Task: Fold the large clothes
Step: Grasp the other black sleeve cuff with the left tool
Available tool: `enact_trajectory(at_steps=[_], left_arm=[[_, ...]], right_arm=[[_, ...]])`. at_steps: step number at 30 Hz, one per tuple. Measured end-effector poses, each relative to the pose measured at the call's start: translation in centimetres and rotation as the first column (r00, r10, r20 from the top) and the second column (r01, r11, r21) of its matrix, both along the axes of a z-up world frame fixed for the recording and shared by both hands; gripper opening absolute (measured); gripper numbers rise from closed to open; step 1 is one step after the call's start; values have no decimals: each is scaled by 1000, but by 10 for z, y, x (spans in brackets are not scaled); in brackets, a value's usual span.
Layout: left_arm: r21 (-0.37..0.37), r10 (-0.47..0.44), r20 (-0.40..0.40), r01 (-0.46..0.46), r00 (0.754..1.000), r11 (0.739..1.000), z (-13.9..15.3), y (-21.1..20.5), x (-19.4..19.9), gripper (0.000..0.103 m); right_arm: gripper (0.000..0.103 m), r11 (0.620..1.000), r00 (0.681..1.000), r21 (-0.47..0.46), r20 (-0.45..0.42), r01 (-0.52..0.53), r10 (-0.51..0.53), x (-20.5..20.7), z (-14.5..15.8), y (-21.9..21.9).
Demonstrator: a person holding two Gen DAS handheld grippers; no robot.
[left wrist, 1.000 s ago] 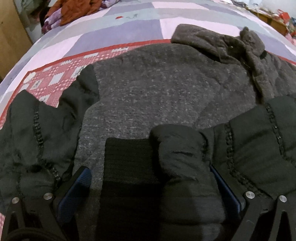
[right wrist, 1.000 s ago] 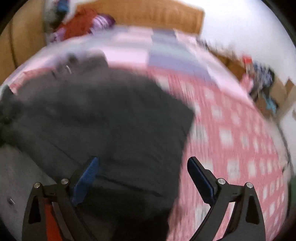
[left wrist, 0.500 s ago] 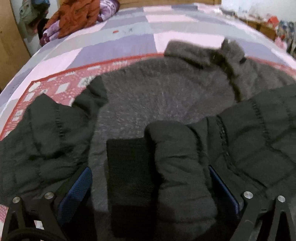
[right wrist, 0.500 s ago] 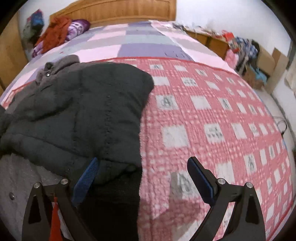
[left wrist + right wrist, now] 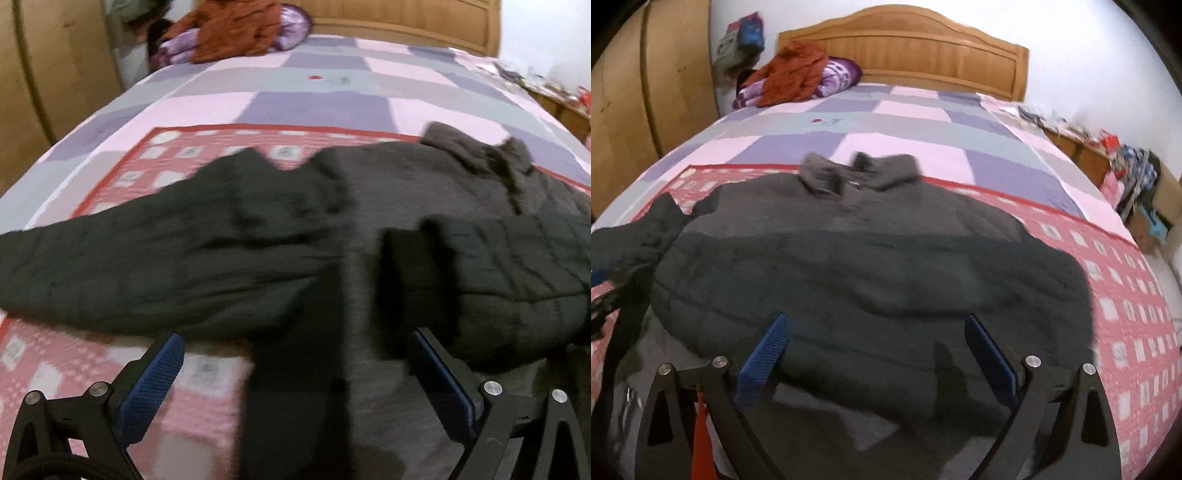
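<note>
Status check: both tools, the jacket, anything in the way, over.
Left tool open, empty. Right tool open, empty. Dark jacket flat on the bed, one sleeve stretched sideways, the other folded across. Nothing blocking.

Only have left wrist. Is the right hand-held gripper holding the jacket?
Observer: No. The right hand-held gripper is open above the jacket, with nothing pinched.
Operator: Right sleeve still sticking out sideways?
Observer: No sleeve sticks out on that side. The jacket's right edge is a rounded fold lying on the red blanket.
</note>
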State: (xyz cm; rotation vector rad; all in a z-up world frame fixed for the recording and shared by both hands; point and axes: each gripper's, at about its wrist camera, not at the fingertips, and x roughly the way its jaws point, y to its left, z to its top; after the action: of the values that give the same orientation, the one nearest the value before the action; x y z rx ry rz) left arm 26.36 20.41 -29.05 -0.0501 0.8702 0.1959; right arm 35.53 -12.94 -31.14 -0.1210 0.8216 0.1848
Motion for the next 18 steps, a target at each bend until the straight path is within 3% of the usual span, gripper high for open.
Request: enact_trajectory(at_steps=[4, 6, 7, 8, 10, 18], left_arm=[[5, 72, 6, -72, 997, 997, 4, 42, -13, 101], [11, 119, 8, -119, 993, 993, 7, 67, -19, 101], [11, 142, 10, -142, 990, 990, 7, 79, -22, 101], [8, 164, 12, -164, 986, 986, 8, 90, -25, 101], [-4, 216, 15, -216, 976, 976, 10, 116, -32, 101], [-73, 467, -5, -466, 884, 882, 5, 246, -74, 101]], right_arm=[[97, 999, 999, 13, -39, 32, -32, 16, -19, 33], [99, 998, 991, -54, -131, 24, -31, 21, -53, 48], [99, 997, 992, -77, -125, 15, -25, 18, -66, 51], [99, 998, 998, -68, -63, 19, -23, 11, -65, 51], [99, 997, 999, -71, -48, 21, -24, 9, -67, 53], [99, 993, 999, -114, -15, 31, -33, -1, -70, 56]])
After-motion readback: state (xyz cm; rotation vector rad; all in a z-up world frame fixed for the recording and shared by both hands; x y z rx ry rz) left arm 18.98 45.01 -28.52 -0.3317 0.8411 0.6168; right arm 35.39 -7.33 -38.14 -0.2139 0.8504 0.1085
